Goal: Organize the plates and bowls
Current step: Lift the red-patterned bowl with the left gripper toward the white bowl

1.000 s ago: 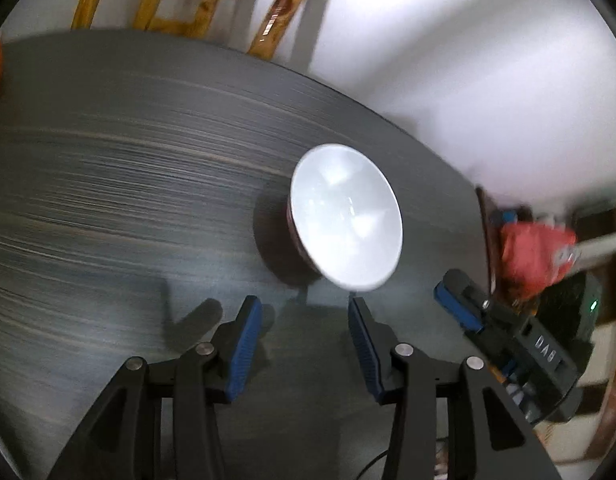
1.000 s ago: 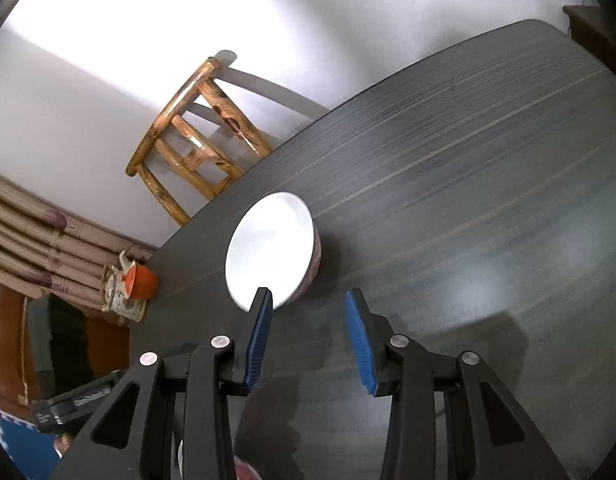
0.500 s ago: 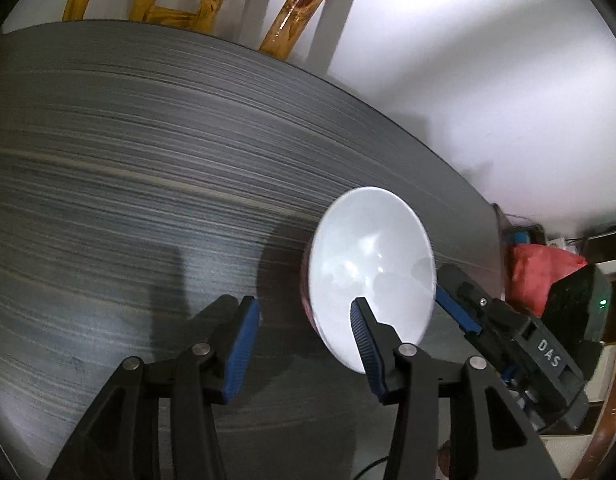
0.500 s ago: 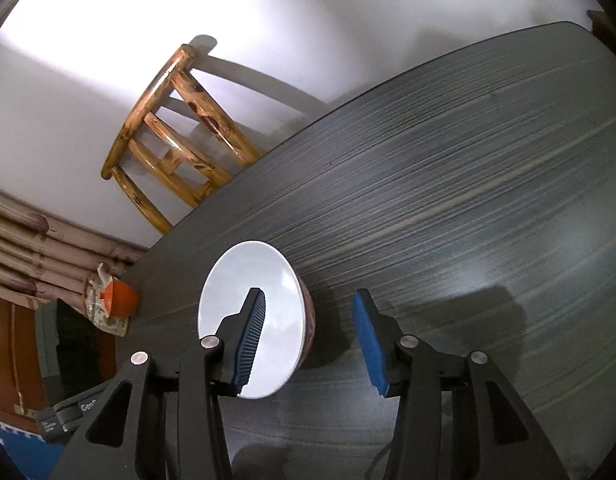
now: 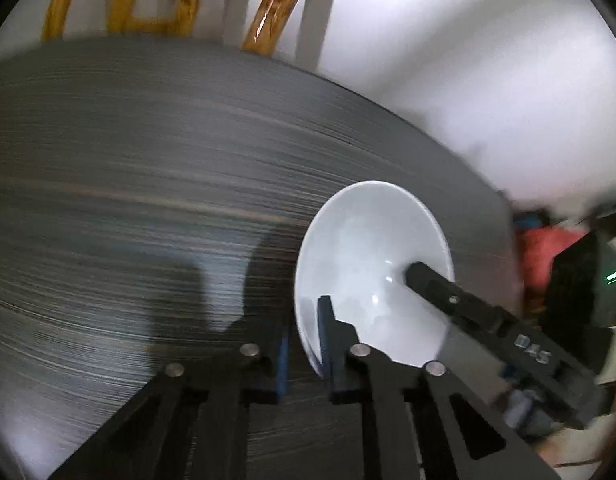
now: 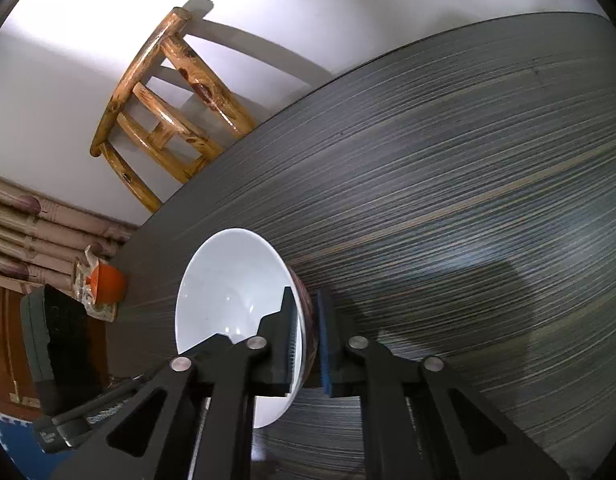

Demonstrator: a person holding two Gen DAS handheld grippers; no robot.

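Looking through my left wrist view, my left gripper [image 5: 304,340], its jaws just closed, pinches the near rim of the white bowl [image 5: 364,256] at lower centre of the dark table [image 5: 128,184]. My right gripper [image 6: 306,336], in its own view, has likewise just clamped the opposite rim of the bowl [image 6: 228,280] at lower left. Grasping looks done; lifting and placing remain, and I see no plates.

Dim room, blown-out wall [image 6: 88,40], motion blur, fisheye warp w/ dark corners.
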